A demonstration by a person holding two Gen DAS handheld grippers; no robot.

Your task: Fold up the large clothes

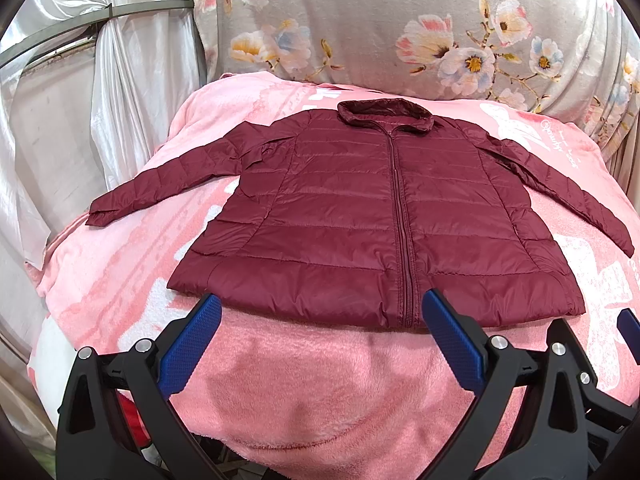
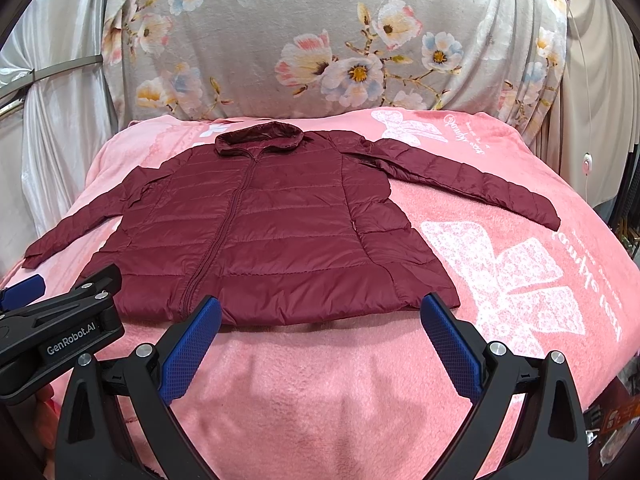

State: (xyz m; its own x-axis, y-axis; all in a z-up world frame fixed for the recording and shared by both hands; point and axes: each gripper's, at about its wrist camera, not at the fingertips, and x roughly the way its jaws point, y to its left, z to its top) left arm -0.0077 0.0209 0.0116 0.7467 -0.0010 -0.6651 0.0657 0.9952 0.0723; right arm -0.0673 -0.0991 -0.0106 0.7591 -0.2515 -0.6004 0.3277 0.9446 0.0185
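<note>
Jacket lies flat, zipped, sleeves spread, on pink blanket.

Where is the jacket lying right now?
In both views the maroon jacket lies flat, zipped, on the pink blanket, just beyond both open claws, collar toward the floral fabric.

1. The left wrist camera sits low at the near edge of the bed, looking forward between the spread fingers of the left hand-held gripper across the pink blanket to the jacket.
2. The right wrist camera looks the same way from just to the right, through the right hand-held gripper.
3. Both sit close to the jacket's hem and face the floral cloth behind.
4. They share the jacket, blanket and floral cloth; each catches the other hand-held gripper at its edge.
</note>
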